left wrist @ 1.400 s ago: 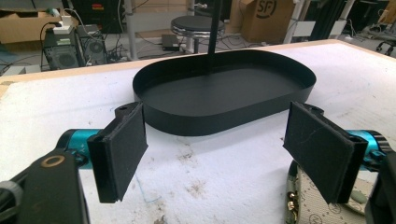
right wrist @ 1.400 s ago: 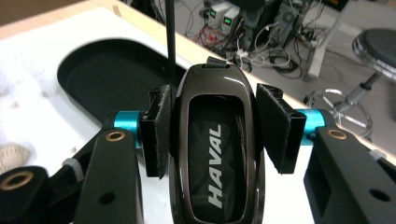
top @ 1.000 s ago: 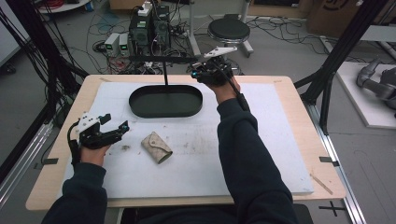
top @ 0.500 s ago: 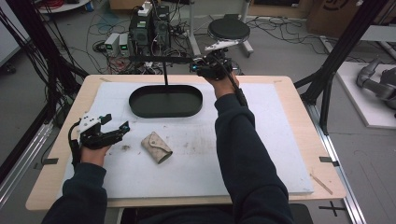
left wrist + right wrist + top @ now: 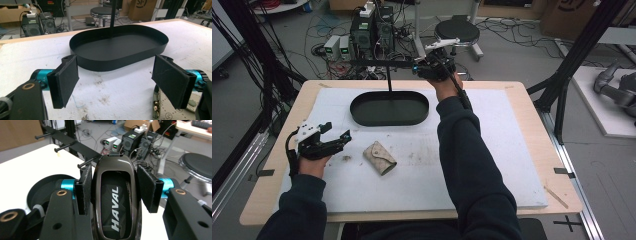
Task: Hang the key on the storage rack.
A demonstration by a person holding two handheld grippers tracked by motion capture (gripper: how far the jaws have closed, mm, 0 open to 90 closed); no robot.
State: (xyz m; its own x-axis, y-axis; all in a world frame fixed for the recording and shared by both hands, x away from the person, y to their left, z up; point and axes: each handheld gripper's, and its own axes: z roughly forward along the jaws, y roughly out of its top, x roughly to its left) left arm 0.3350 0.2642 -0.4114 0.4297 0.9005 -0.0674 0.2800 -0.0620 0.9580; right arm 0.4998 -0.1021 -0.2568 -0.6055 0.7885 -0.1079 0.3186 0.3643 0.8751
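White table mat (image 5: 492, 150), right tool (image 5: 113, 186) clamping HAVAL key fob (image 5: 115, 202) nr rack pegs (image 5: 86, 163), left tool (image 5: 116, 82) wide, empty, by black tray (image 5: 117, 47)

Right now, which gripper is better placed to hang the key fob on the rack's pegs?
The right gripper: it clamps the key fob up beside the rack's pegs. The left gripper sits open, low by the pouch.

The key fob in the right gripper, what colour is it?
Glossy dark brown key fob with white HAVAL lettering, clearest in the right gripper view.
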